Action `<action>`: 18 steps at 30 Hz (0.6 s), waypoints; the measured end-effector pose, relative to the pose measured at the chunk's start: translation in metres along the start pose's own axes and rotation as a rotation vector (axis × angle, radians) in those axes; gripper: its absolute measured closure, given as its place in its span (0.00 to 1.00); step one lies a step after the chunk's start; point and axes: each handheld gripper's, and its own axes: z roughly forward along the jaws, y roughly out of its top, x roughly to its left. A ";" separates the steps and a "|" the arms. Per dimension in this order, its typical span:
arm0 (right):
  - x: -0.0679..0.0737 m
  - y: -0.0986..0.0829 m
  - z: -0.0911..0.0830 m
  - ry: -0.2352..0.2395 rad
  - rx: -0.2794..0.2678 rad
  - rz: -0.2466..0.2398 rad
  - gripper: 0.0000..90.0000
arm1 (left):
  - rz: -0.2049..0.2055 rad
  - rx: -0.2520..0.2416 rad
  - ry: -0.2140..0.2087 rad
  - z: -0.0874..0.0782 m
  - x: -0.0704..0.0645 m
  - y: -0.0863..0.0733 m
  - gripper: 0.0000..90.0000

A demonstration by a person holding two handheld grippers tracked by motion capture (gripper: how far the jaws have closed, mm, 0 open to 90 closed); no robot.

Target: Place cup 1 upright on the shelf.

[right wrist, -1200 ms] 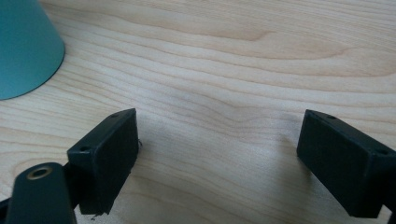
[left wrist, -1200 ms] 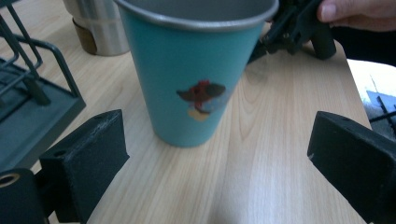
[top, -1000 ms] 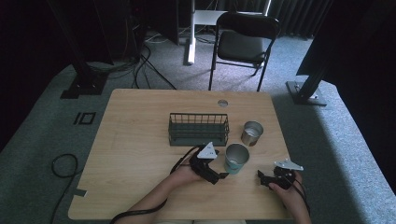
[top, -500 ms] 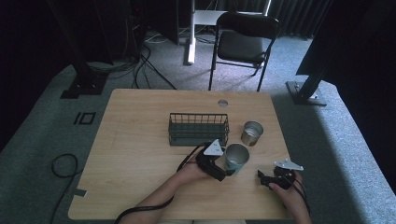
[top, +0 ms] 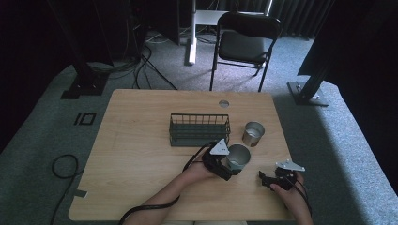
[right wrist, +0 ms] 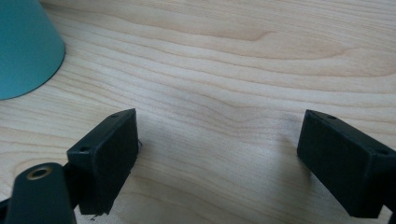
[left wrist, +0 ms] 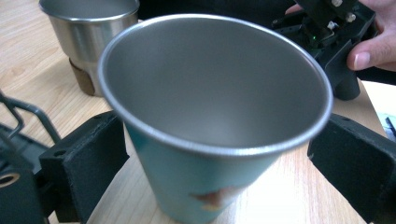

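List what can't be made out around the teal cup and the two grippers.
- Left gripper view: teal cup base cut off by the bottom edge; pads beside it, contact unclear.
- High view: right gripper too small to judge.
- Left gripper view: steel cup top cropped.

Wide bare tabletop [top: 136, 154] to my left of the wire basket [top: 199, 129]: free passage. Steel cup [top: 253, 133] stands just beside the basket's right end, narrow gap between. Teal cup [left wrist: 210, 140] sits between my left gripper's [top: 230, 169] jaws, close before basket. Right gripper [right wrist: 219, 158] faces bare wood.
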 end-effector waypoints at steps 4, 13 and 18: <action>0.000 0.000 0.000 0.000 0.000 0.000 0.14 | 0.000 -0.003 0.006 0.005 0.000 0.004 0.06; 0.000 0.000 0.000 0.000 0.001 -0.001 0.14 | 0.011 -0.014 0.031 0.013 0.000 0.009 0.13; 0.000 0.000 0.000 0.000 0.001 -0.001 0.14 | 0.014 -0.031 0.040 0.016 0.000 0.008 0.15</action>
